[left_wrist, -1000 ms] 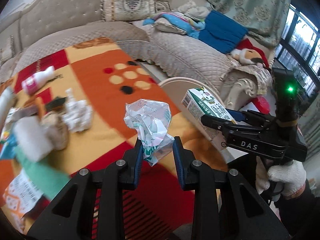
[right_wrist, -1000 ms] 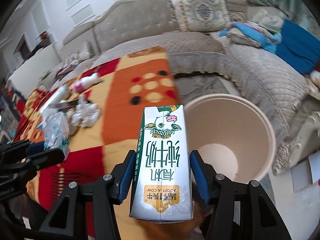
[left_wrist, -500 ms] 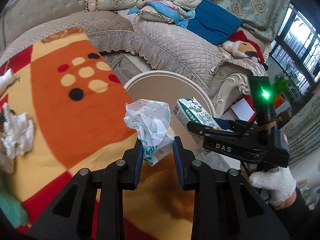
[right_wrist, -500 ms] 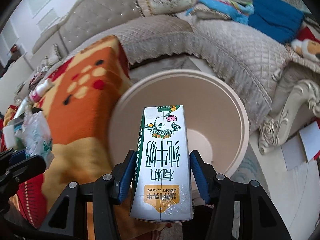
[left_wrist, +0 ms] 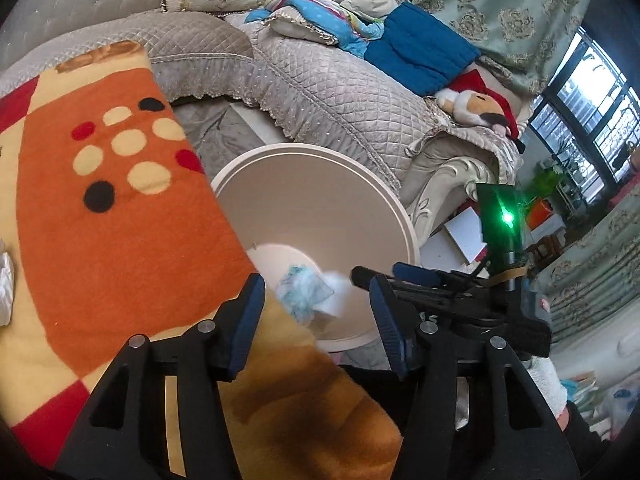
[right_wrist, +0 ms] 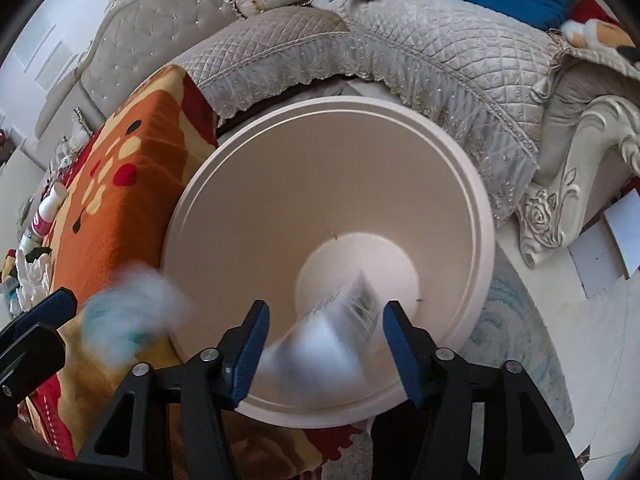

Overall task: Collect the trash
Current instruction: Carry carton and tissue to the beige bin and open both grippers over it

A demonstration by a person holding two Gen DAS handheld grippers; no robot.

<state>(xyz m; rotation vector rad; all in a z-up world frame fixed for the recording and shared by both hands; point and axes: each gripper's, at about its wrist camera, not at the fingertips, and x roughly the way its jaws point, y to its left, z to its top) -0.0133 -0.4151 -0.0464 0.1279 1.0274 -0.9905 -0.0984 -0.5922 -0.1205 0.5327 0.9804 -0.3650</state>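
Note:
A round cream waste bin (left_wrist: 320, 200) stands beside the table; it fills the right wrist view (right_wrist: 328, 168). My left gripper (left_wrist: 316, 316) is open over its near rim. A crumpled white-and-teal wrapper (left_wrist: 304, 294) is blurred below it, falling into the bin; it also shows in the right wrist view (right_wrist: 128, 312). My right gripper (right_wrist: 324, 344) is open over the bin. The milk carton (right_wrist: 336, 332) is blurred between its fingers, dropping in. The right gripper also shows in the left wrist view (left_wrist: 400, 276).
An orange, red and yellow blanket (left_wrist: 100, 208) covers the table left of the bin. More litter and a bottle (right_wrist: 48, 208) lie at its far end. A quilted grey sofa (left_wrist: 340, 92) curves behind the bin, with its carved leg (right_wrist: 560, 208) close to the rim.
Both grippers moved over the bin and opened. The wrapper left the left gripper and the milk carton left the right one; both are falling.

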